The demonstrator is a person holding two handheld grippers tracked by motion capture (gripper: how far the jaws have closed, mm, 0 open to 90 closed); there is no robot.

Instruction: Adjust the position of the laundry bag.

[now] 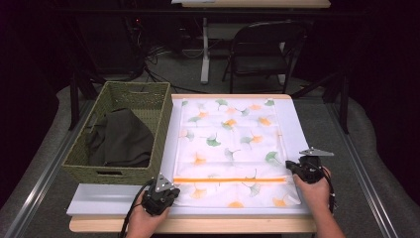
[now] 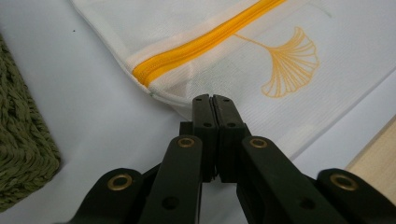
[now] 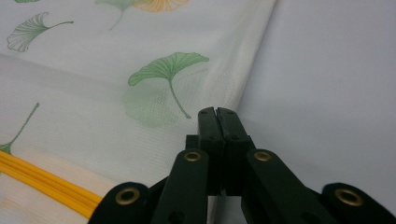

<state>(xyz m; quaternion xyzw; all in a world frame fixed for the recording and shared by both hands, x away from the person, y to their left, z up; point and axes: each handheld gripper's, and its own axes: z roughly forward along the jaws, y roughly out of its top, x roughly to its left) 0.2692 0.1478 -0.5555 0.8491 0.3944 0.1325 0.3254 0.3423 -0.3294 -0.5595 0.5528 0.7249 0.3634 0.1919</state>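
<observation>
Flat on the table (image 1: 99, 201), a white mesh laundry bag (image 1: 233, 148) printed with ginkgo leaves, orange zipper (image 1: 230, 180) near its front edge, left tongs (image 1: 166, 191) clenched at the bag's front left corner, right tongs (image 1: 292, 166) clenched at its right edge, woven basket (image 1: 143, 99) just left of the bag holding dark cloth (image 1: 121, 139).

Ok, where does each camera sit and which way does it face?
High view: above the person's side, looking forward and down on the mesh laundry bag and wicker basket; both hands, left gripper, right gripper.
Left gripper view: along its shut jaws, at the bag's corner by the orange zipper.
Right gripper view: along its shut jaws, at the bag's edge.
All share bag and zipper.
</observation>
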